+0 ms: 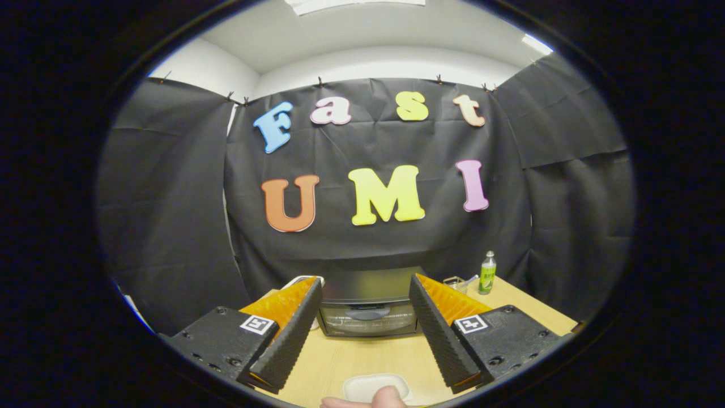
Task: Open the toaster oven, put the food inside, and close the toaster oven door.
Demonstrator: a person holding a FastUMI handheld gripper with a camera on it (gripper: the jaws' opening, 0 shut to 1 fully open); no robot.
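Black cloth walls close off the booth, with a pale wooden table (pixel 368 357) running from under my claw (pixel 365 334) toward the back

- Claw: fingers spread wide, nothing pinched between them, held above the table
- Toaster oven (pixel 368 309): sits at the far end of the table against the cloth, straight ahead and framed in the gap between the two fingers, well beyond the tips. Glass door (pixel 368 320) faces me and looks shut, upright
- Small white dish (pixel 375 386): lies on the table near me, below and between the fingers. A fingertip (pixel 388 396) shows at its near rim. I cannot tell whether food is on it
- Green-labelled bottle (pixel 487 273) stands to the right of the oven, beyond the right finger; some clear object is beside it, too small to name
- White thing behind the left finger, mostly hidden

Step in hand, my judgement: a shut door with the claw standing off fits either the approach to open it or the finish with the door closed again. I cannot see inside the oven, so I leave that open
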